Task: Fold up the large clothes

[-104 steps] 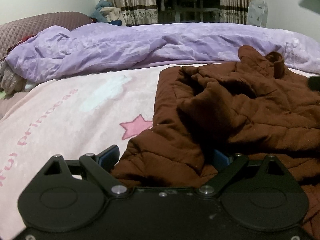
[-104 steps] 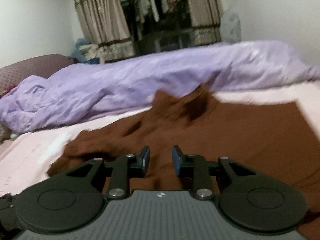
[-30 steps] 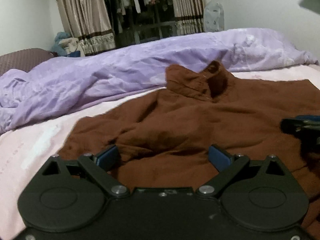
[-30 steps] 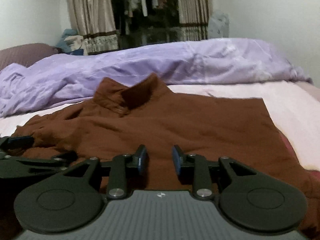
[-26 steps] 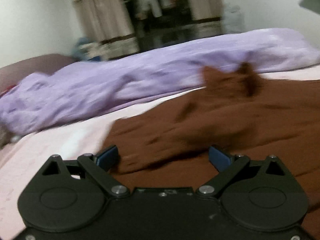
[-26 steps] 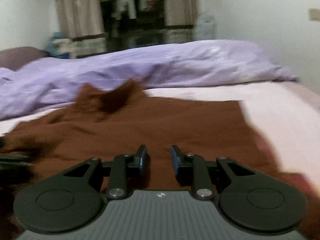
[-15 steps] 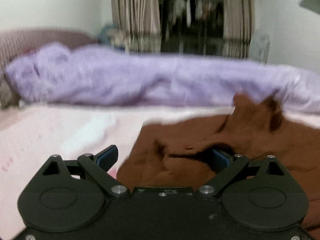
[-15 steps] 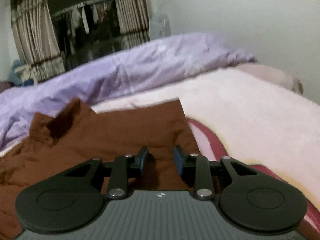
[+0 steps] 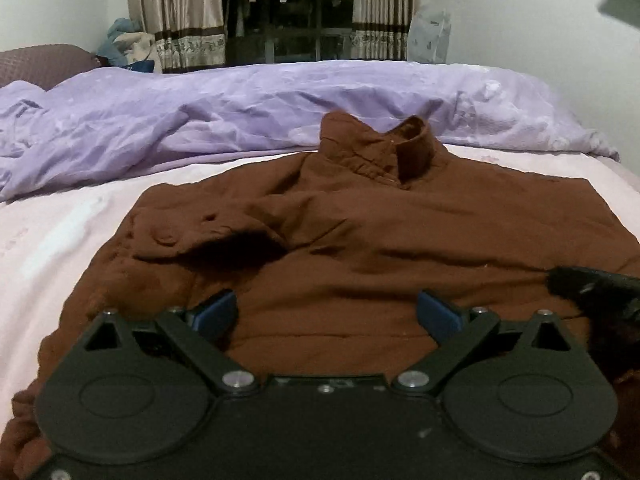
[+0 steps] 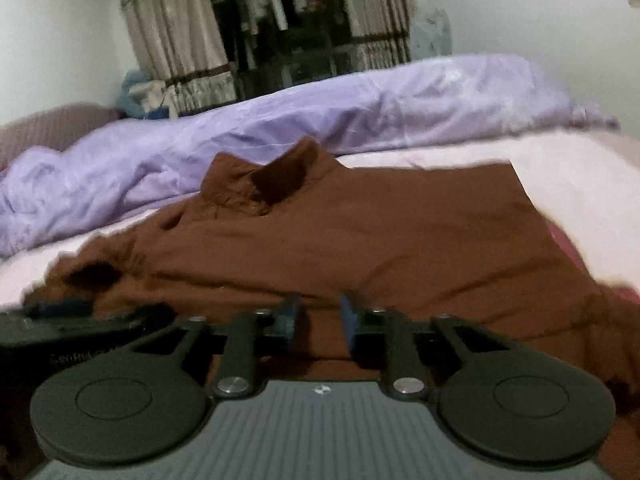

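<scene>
While brown jacket [image 9: 360, 240] now lies flatter on pink sheet [image 9: 60, 220] than second ago, collar toward purple duvet [image 9: 240, 112], right gripper [image 10: 318, 316] jaws just narrowed, small gap, hem cloth between, grip unclear. Left gripper [image 9: 326, 312] wide open over hem. Ready for first fold.

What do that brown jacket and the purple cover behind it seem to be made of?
The brown jacket looks like a matte woven fabric, perhaps cotton, lightly padded: stitched lines cross it and it lies thick with soft folds. The purple cover looks like thin, smooth cloth with a faint sheen and many fine crinkles, possibly a synthetic or satin-like blend.
</scene>
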The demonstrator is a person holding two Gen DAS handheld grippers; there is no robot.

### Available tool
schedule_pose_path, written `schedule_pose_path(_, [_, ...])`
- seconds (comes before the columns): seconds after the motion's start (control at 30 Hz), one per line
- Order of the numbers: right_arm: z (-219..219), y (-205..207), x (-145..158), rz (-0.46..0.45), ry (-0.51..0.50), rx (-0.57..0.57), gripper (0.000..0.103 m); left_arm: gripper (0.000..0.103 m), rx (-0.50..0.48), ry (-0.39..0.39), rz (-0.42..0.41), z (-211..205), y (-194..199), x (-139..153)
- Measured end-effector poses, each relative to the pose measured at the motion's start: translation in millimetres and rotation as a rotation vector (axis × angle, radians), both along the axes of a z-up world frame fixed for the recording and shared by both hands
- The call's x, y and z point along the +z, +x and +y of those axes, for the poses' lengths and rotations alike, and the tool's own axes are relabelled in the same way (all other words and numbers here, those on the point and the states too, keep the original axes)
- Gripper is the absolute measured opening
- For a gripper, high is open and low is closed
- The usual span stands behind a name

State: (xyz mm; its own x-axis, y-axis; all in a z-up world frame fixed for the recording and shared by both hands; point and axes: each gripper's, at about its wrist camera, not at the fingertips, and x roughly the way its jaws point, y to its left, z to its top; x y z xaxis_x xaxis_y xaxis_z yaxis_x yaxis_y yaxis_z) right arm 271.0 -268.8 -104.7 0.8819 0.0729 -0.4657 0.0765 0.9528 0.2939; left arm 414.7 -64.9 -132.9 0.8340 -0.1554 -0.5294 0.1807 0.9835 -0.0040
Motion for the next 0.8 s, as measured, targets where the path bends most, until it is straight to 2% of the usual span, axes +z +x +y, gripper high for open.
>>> schedule_pose_path(0.03, [-9.3,-6.9,0.4,0.004,0.024,-0.017,0.022,0.101,0.012,0.008,-0.007,3.1,-2.9,2.2])
schedule_pose_path(0.2, [-52.7,-37.6,-5.9,0.042,-0.041,-0.175,0.022,0.101,0.075,0.151,-0.047,34.1,-34.1,-0.3])
schedule_pose_path(0.27, [-77.2,-48.7,-8.6,0.051,0.045,-0.165,0.014,0.101,0.122,0.185,-0.025,51.7,-42.1,-2.2])
schedule_pose_path(0.3, [-85.1,-53.5,-8.5,0.054,0.071,-0.167,0.005,0.101,0.145,0.182,-0.01,62.8,-46.8,-3.2])
schedule_pose_path(0.33, [-90.6,-60.9,-6.7,0.055,0.076,-0.173,0.004,0.102,0.181,0.186,0.004,69.0,-48.8,-3.3])
schedule_pose_path(0.4, [-91.6,-72.4,-3.2,0.063,0.05,-0.195,0.004,0.102,0.315,0.232,0.022,79.1,-58.5,-0.5])
schedule_pose_path(0.47, [-88.9,-90.0,-2.2,0.102,0.066,-0.225,0.016,0.099,0.372,0.239,0.014,85.5,-75.3,6.3])
schedule_pose_path(0.53, [-79.1,-106.5,0.4,0.111,0.057,-0.243,0.037,0.099,0.355,0.195,0.02,91.4,-91.7,16.2])
schedule_pose_path(0.57, [-69.7,-112.3,3.6,0.1,0.025,-0.238,0.041,0.099,0.342,0.17,0.026,91.3,-98.1,21.1])
schedule_pose_path(0.67, [-42.5,-116.9,20.5,0.099,-0.067,-0.169,0.043,0.099,0.265,0.098,0.032,81.8,-121.9,38.6])
schedule_pose_path(0.8, [-2.8,-133.3,36.9,0.044,-0.101,-0.075,0.043,0.099,0.173,0.084,0.051,54.2,-153.2,41.5])
